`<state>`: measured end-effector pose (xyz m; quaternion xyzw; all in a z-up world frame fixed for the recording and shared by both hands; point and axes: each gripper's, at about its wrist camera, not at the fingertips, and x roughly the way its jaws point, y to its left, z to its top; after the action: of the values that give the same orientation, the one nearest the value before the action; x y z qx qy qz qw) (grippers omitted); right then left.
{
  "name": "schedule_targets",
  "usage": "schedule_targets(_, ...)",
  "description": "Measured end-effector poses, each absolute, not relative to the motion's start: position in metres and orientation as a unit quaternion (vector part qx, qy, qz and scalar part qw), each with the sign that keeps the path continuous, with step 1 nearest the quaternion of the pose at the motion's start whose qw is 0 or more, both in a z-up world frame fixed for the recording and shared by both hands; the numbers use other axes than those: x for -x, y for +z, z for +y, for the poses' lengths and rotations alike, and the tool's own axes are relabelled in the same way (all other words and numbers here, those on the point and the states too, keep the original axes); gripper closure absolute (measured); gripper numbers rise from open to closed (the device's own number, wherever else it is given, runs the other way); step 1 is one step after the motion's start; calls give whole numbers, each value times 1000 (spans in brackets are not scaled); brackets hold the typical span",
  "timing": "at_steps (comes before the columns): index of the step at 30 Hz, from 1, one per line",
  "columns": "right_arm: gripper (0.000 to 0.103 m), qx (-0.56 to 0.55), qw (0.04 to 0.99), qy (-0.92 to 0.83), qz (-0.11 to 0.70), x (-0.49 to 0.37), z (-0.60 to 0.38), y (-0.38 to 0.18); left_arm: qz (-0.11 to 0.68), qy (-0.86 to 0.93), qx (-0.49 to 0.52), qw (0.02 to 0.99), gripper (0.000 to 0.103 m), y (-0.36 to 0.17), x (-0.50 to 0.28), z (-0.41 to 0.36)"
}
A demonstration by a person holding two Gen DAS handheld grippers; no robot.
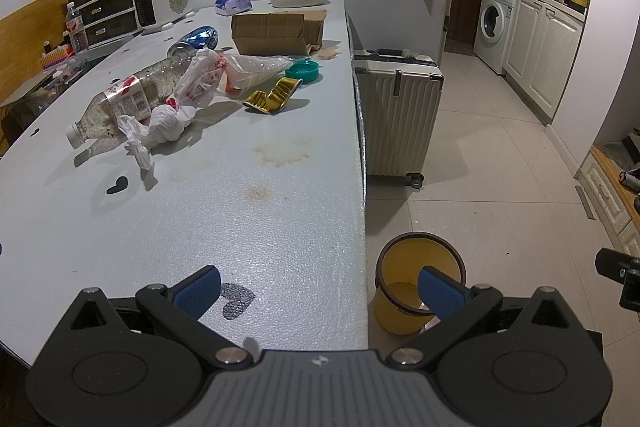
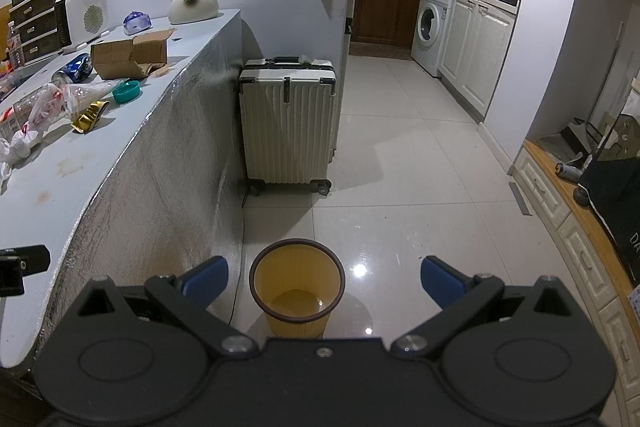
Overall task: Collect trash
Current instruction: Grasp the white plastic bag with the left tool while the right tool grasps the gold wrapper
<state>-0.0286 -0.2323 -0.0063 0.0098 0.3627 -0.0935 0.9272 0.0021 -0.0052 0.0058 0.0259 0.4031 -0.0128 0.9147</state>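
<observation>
Left claw: jaws spread wide, nothing between them, poised over the near corner of the surface with one blue pad overlapping the bin in view. Right claw: jaws equally wide, nothing held, hanging above the floor with the bin framed between its pads.

Bin: yellow, dark-rimmed, standing on the tiled floor just beside the near end of the surface. Its visible bottom looks bare; no trash can be made out inside.

Trash, all lying on the surface beyond the bin and well apart from both claws: a clear plastic bottle on its side; a knotted white bag touching it; a crumpled clear bag behind that; a gold foil wrapper; a teal lid; a crushed blue can; an open cardboard box farthest from the bin.

Suitcase: upright on the floor past the bin, against the end of the surface; not part of the task.

Progress, as judged: collection appears barely begun or not begun. Every visible piece remains on the surface, and each has yet to be picked up and carried to the bin.
</observation>
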Motion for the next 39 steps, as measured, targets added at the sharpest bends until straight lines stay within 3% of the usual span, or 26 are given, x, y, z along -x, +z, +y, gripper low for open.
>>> schedule_targets(20, 0, -22, 942, -54, 332, -11, -224, -16, 338, 88, 3, 937, 0, 8, -45, 86)
schedule_targets(31, 0, -30, 974, 57, 216, -74, -171, 5, 317, 35, -4, 948, 0, 23, -96, 135)
schedule_targets(39, 0, -56, 967, 99, 227, -146, -123, 17, 289, -1, -54, 956, 0, 28, -130, 151)
